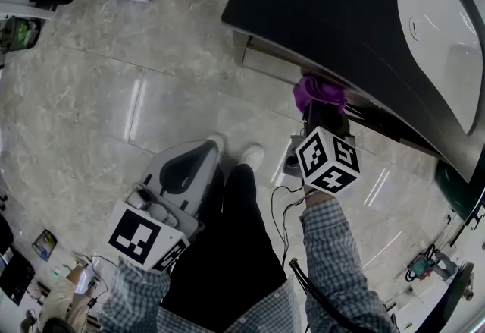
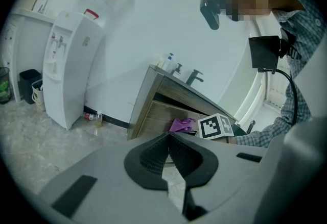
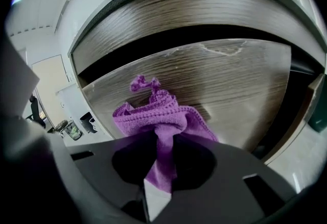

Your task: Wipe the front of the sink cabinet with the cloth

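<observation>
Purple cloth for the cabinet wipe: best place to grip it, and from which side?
Pinch the bunched middle of the cloth, coming square at the cabinet front. It is limp, so a centre pinch lets the hemmed folds fan past the tips onto the wood. The right claw holds it that way.

Your left gripper is pointing toward the sink cabinet, its jaws meeting at the tips with nothing between them. Beyond, your right gripper is bringing the purple cloth against the cabinet front.
</observation>
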The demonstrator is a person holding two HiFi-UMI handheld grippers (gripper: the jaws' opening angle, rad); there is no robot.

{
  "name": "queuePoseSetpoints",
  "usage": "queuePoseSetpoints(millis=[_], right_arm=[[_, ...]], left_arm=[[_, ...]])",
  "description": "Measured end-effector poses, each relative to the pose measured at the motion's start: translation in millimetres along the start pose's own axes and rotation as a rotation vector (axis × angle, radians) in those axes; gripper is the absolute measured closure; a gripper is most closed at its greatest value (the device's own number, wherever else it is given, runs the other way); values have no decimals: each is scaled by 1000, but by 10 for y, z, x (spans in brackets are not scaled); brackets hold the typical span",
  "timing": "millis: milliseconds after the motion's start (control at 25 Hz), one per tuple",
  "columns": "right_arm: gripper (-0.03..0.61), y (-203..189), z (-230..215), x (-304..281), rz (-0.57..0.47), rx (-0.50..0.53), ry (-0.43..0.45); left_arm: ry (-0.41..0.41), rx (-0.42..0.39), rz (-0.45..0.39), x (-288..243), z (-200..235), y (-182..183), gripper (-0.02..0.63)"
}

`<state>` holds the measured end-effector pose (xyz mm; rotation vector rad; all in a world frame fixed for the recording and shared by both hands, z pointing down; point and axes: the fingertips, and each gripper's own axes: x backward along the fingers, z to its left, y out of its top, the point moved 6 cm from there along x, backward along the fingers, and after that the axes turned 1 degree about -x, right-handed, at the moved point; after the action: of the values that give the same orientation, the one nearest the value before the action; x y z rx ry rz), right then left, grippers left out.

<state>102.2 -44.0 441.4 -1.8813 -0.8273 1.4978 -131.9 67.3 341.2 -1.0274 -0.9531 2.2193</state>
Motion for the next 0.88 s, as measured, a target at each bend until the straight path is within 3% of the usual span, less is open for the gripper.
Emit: queuePoseSetpoints(millis=[880], right_arm=[[505, -163, 896, -379, 62, 93, 152]], left_arm=[[94, 59, -46, 332, 471, -84, 603]])
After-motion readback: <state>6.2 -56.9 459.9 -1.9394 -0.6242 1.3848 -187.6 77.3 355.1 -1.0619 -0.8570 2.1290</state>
